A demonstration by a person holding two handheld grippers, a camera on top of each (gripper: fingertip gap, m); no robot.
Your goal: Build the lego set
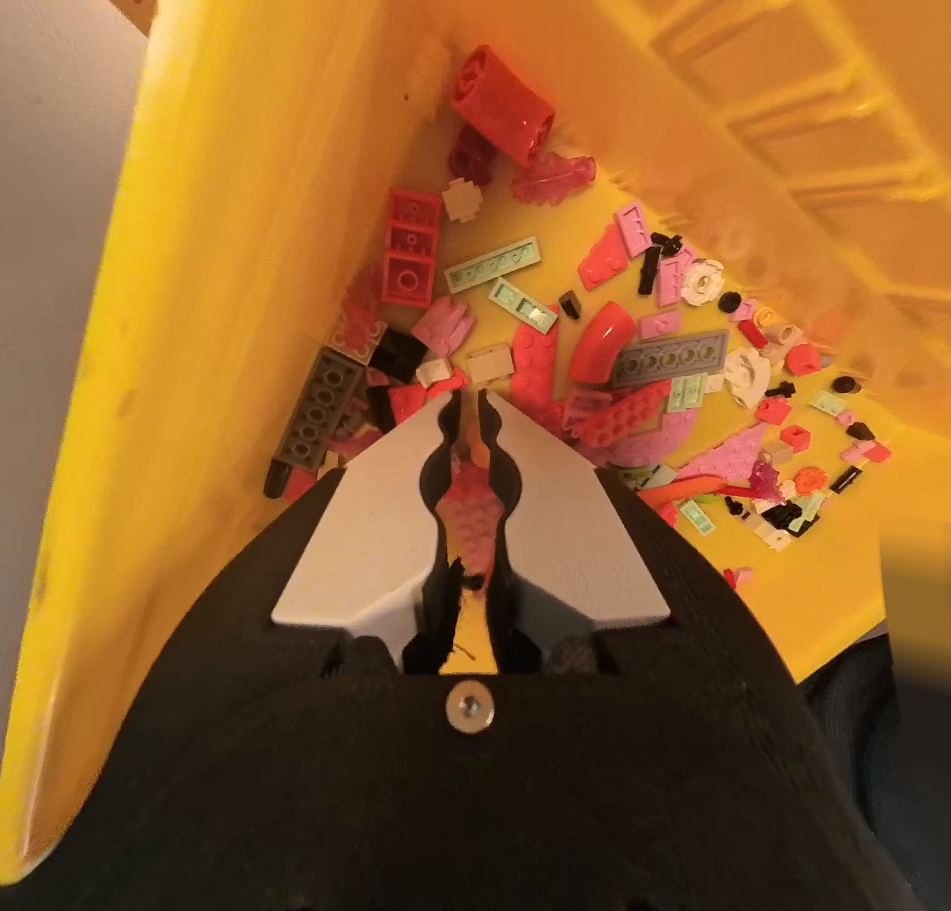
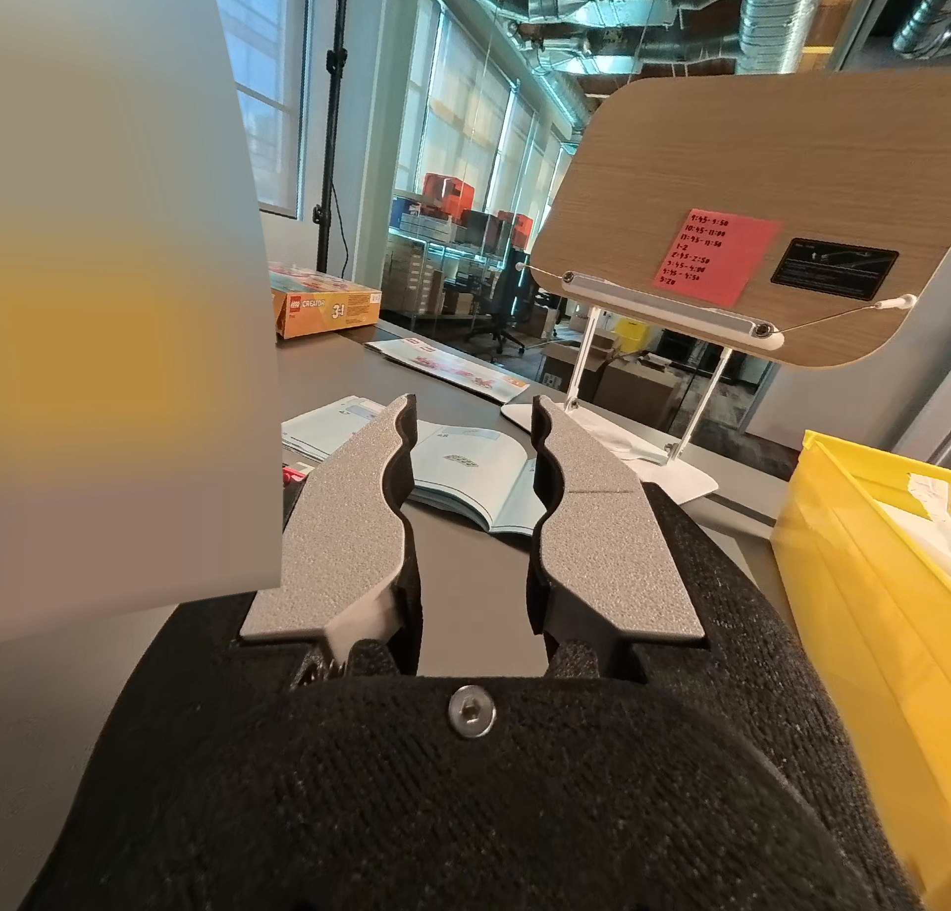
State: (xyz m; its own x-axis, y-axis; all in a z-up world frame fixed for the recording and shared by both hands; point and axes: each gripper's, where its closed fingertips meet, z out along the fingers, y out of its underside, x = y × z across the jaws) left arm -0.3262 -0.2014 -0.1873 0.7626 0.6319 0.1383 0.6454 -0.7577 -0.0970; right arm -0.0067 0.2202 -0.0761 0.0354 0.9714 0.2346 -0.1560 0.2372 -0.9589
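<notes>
The left gripper (image 1: 467, 397) stands slightly open over small toy bricks (image 1: 561, 351) in a yellow bin (image 1: 216, 248), nearest a beige tile (image 1: 490, 365). The right gripper (image 2: 473, 413), open and bare, hovers above an open booklet (image 2: 473, 467).

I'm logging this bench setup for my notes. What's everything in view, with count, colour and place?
Yellow bin: one, left gripper reaching inside it.
Loose toy bricks: many, red, pink, grey, black, mint and white, scattered on the bin floor.
Grey plate: one, among the bricks, right of the fingertips.
Open booklet: one, pale blue, on the table beyond the right gripper.
Closed booklets: a few, farther back.
Orange box: one, far left of the table.
Wooden stand: one, on white legs, right.
Second yellow bin: one, right edge.
Table: one, dark grey.
Left gripper: nearly closed, narrow slit, holding nothing plain.
Right gripper: open, empty.
</notes>
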